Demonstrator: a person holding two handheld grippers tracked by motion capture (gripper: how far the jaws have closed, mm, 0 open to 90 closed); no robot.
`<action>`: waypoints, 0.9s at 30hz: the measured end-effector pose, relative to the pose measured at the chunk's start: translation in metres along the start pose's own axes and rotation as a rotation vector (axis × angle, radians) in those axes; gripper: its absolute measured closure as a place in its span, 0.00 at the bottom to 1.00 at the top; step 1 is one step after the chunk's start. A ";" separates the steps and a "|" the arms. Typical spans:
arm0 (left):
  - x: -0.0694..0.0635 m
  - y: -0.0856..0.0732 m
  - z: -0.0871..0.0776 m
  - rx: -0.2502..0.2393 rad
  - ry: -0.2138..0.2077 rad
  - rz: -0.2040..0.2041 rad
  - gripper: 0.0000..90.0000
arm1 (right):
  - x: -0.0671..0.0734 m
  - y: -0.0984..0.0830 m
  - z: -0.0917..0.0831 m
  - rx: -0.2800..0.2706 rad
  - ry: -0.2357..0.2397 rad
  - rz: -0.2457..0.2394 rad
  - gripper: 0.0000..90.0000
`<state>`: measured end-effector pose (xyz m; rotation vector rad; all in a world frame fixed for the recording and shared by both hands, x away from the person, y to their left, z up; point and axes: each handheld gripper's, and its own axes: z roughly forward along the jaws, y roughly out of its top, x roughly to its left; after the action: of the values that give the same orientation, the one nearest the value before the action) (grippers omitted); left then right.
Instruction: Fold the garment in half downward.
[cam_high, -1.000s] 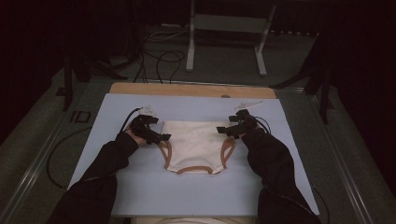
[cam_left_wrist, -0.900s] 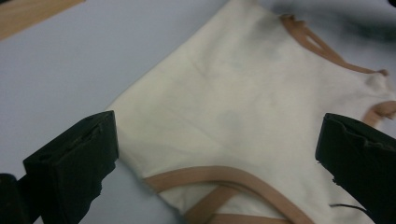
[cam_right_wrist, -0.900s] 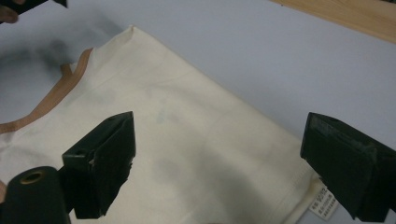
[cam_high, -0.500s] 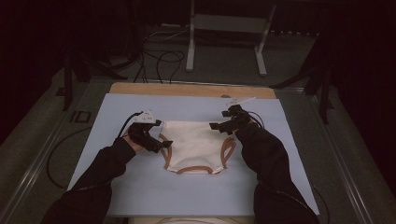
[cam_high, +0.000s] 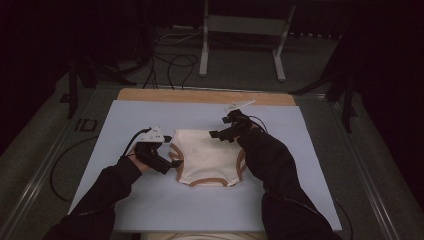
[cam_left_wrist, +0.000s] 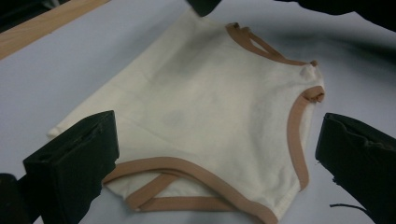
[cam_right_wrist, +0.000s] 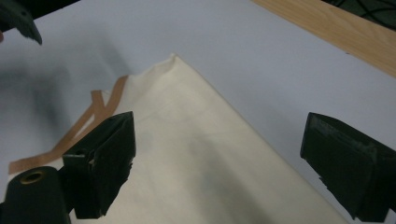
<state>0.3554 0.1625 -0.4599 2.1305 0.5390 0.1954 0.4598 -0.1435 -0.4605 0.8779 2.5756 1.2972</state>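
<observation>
- Nearest us, our left gripper (cam_high: 167, 162) hovers at the garment's nine o'clock edge, jaws spread wide, pinching nothing.
- The cream garment (cam_high: 207, 156) with tan trim lies flat at the centre of the pale blue mat (cam_high: 125, 115).
- Farther off, at one o'clock, our right gripper (cam_high: 218, 135) hangs over its far corner, jaws likewise spread.

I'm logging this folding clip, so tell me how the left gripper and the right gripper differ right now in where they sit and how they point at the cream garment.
The left gripper sits at the cream garment's near left side, by a tan-trimmed leg opening; the right gripper sits at its far right corner, on the plain straight edge. The left gripper points rightward across the cloth, the right gripper leftward. Both have their jaws open and hold nothing, above the pale blue mat.
</observation>
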 end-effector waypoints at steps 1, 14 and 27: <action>-0.002 -0.001 0.000 0.000 -0.003 -0.001 0.00 | 0.002 0.001 0.003 0.004 -0.001 0.001 0.12; -0.021 -0.013 0.007 0.017 -0.030 0.049 0.00 | 0.013 0.009 0.030 0.016 0.034 0.009 0.12; -0.026 -0.026 0.021 0.085 -0.078 0.055 0.02 | 0.023 0.022 0.054 0.046 0.053 -0.009 0.12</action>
<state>0.3313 0.1482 -0.4918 2.2274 0.4510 0.1209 0.4701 -0.0831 -0.4742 0.8495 2.6570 1.2808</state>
